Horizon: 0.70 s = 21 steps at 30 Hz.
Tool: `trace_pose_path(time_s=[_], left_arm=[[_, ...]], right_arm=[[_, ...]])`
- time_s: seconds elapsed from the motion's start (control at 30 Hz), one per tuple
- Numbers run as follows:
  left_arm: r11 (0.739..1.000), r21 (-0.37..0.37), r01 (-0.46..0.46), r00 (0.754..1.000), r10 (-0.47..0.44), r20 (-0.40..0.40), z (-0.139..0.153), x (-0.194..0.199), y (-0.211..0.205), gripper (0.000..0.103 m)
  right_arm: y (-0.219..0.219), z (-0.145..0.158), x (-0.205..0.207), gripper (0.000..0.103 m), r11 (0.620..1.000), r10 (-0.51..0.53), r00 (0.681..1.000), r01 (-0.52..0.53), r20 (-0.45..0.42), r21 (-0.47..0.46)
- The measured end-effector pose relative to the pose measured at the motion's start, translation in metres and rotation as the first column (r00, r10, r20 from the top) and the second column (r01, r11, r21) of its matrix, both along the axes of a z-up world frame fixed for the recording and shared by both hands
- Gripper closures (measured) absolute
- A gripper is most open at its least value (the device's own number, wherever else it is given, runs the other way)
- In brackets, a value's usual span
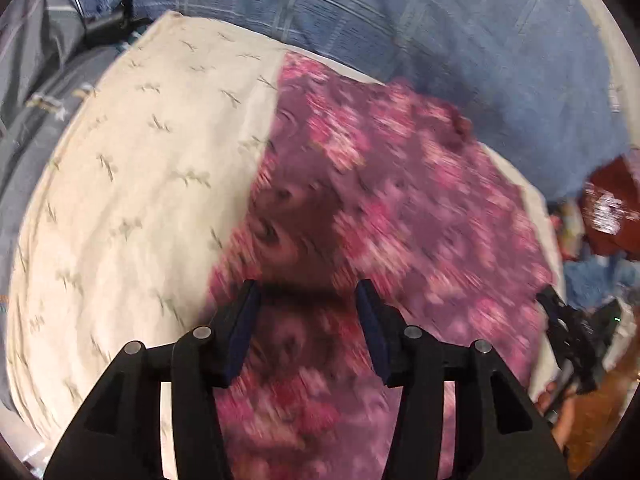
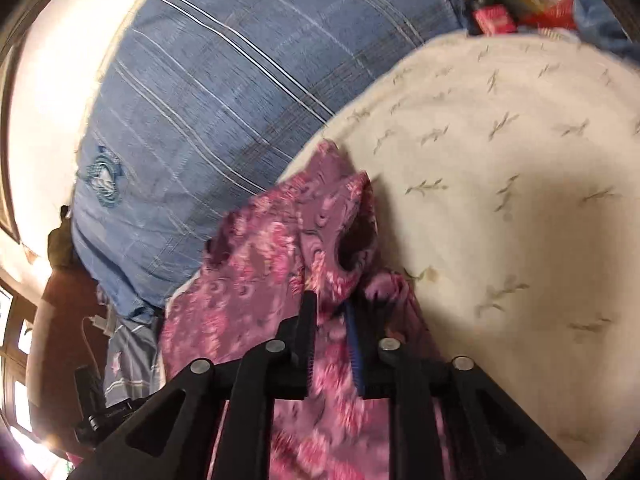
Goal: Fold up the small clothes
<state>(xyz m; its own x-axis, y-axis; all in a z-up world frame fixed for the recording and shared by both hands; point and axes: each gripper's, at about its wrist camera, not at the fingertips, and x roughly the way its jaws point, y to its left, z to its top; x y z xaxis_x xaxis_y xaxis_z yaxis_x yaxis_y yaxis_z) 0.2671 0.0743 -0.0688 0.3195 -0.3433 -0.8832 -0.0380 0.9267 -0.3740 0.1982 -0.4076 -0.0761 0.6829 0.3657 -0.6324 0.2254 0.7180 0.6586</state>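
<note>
my right claw (image 2: 334,334) clamped on the pink garment (image 2: 256,264), left claw (image 1: 308,320) apart above it, blue pillow (image 1: 400,32) at 12 o'clock

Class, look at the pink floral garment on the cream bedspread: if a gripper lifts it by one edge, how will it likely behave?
The pink floral garment is probably floppy: where the right gripper pinches it, it bunches into soft folds. It likely weighs little, since one pinch raises a whole fold. It would probably drag rather than slide freely on the cream sprig-patterned bedspread, though that is uncertain.
</note>
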Motion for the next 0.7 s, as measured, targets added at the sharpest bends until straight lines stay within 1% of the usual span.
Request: trace_pose_path(time_s=[0.03, 0.07, 0.1, 0.13, 0.17, 0.23, 0.27, 0.37, 0.47, 0.53, 0.63, 0.7], left_arm=[[1.000, -0.021, 0.008, 1.000, -0.008, -0.012, 0.002, -0.007, 0.003, 0.055], [0.999, -0.037, 0.024, 0.999, -0.025, -0.022, 0.007, -0.018, 0.008, 0.055], [0.999, -0.038, 0.032, 0.999, -0.033, -0.025, 0.009, -0.026, 0.012, 0.053], [0.999, -0.035, 0.034, 0.999, -0.035, -0.030, 0.011, -0.037, 0.019, 0.050], [0.999, -0.033, 0.031, 0.999, -0.032, -0.041, 0.012, -0.051, 0.028, 0.046], [0.999, -0.040, 0.023, 0.997, -0.026, -0.069, 0.008, -0.073, 0.042, 0.045], [0.999, -0.038, 0.010, 0.995, -0.014, -0.098, 0.004, -0.089, 0.053, 0.045], [0.998, -0.058, -0.016, 0.986, 0.006, -0.165, -0.012, -0.117, 0.068, 0.045], [0.996, -0.090, -0.015, 0.974, -0.005, -0.224, -0.030, -0.152, 0.068, 0.045], [0.995, -0.099, -0.006, 0.972, -0.017, -0.236, -0.036, -0.167, 0.067, 0.045], [0.992, -0.122, 0.004, 0.966, -0.035, -0.256, -0.044, -0.184, 0.059, 0.045], [0.992, -0.123, 0.013, 0.961, -0.047, -0.273, -0.049, -0.192, 0.053, 0.045]], right_arm=[[-0.002, 0.006, -0.006, 0.079, 1.000, 0.011, 1.000, -0.011, 0.004, -0.009], [-0.005, 0.015, -0.018, 0.072, 0.999, 0.036, 0.999, -0.036, 0.007, -0.020], [-0.006, 0.019, -0.026, 0.068, 0.998, 0.049, 0.999, -0.049, 0.007, -0.026], [-0.009, 0.024, -0.036, 0.060, 0.997, 0.067, 0.998, -0.066, 0.005, -0.037], [-0.013, 0.029, -0.051, 0.055, 0.995, 0.080, 0.997, -0.080, 0.001, -0.054], [-0.020, 0.031, -0.078, 0.050, 0.992, 0.093, 0.996, -0.093, -0.004, -0.085], [-0.021, 0.029, -0.087, 0.050, 0.990, 0.095, 0.995, -0.096, -0.017, -0.099], [-0.029, 0.014, -0.123, 0.050, 0.987, 0.097, 0.991, -0.107, -0.087, -0.121], [-0.035, 0.002, -0.151, 0.050, 0.988, 0.100, 0.986, -0.115, -0.132, -0.108], [-0.034, -0.006, -0.165, 0.050, 0.987, 0.113, 0.981, -0.129, -0.156, -0.094], [-0.023, -0.017, -0.179, 0.050, 0.980, 0.163, 0.965, -0.182, -0.203, -0.077], [-0.013, -0.023, -0.185, 0.050, 0.969, 0.199, 0.952, -0.226, -0.231, -0.099]])
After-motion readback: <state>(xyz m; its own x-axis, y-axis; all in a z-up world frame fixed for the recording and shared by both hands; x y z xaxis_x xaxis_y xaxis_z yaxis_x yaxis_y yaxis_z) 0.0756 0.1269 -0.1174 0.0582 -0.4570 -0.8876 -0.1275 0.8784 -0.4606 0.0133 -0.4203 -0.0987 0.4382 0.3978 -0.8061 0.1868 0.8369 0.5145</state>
